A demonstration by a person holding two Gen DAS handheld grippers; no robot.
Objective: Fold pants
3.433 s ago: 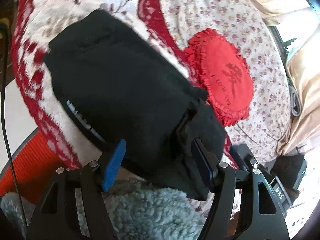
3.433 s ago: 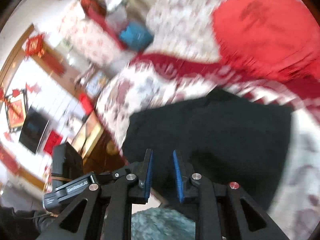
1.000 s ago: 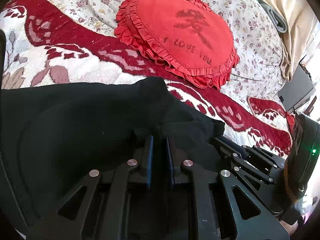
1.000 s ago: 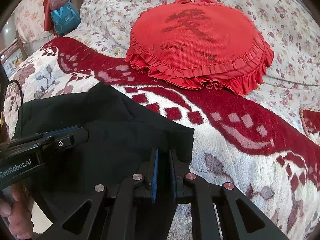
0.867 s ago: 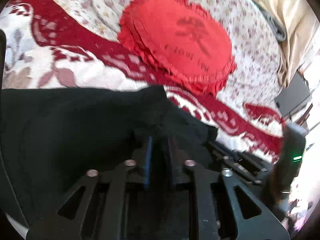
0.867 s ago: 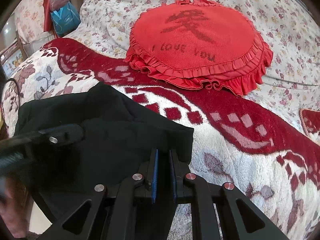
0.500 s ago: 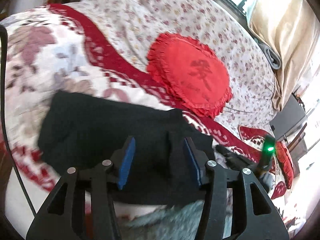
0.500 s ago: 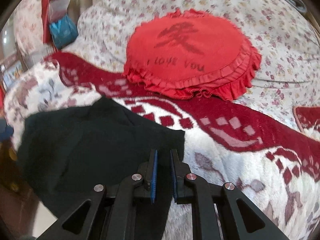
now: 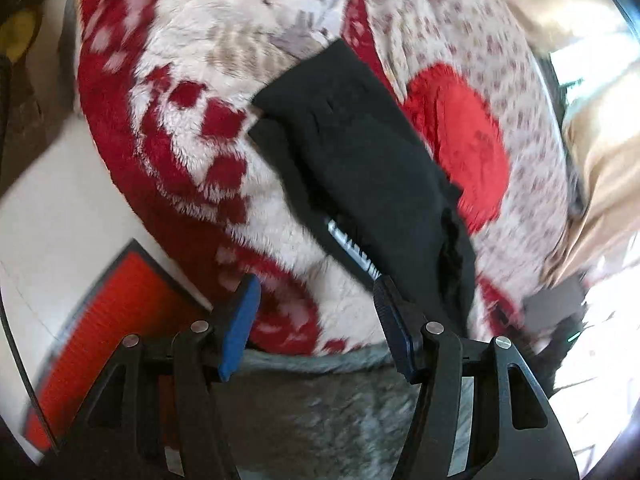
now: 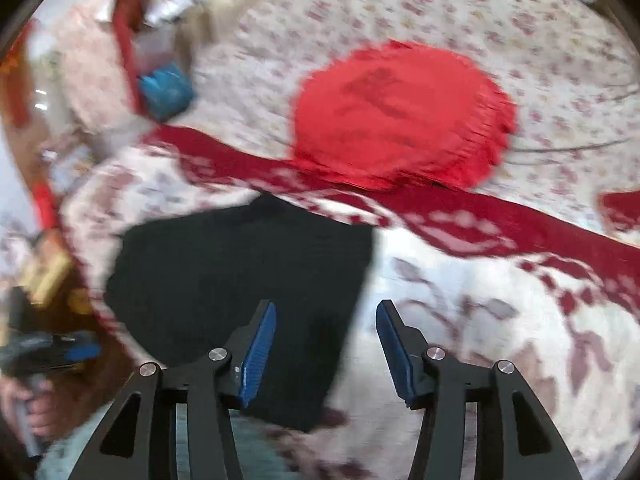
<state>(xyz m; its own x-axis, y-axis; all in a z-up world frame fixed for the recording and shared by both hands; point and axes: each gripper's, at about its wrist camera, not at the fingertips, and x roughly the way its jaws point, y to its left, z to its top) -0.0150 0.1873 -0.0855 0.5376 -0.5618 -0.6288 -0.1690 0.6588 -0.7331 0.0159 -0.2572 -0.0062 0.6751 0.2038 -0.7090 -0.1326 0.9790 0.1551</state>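
The left gripper (image 9: 316, 320) is spread wide and holds nothing; its blue pads (image 9: 240, 322) hang in the air just in front of the black pants (image 9: 360, 168). The right gripper (image 10: 326, 348) is wide too and also holds nothing, and one blue pad sits over the near edge of the pants (image 10: 240, 280) while the other sits over the blanket. The pants are folded into a flat dark block and lie on the fluffy red and white blanket (image 9: 192, 128), close to its edge. A small white label (image 9: 352, 246) shows on the near side of the pants. Just past the pants lies a round red cushion (image 10: 400, 112) with a frilly rim, on a sheet with little flowers (image 10: 520, 32). Beside the blanket, lower down from the pants, is an orange mat (image 9: 104, 320) on the pale floor. Far off to the side of the cushion sits a blue thing (image 10: 166, 90), too blurry to name.
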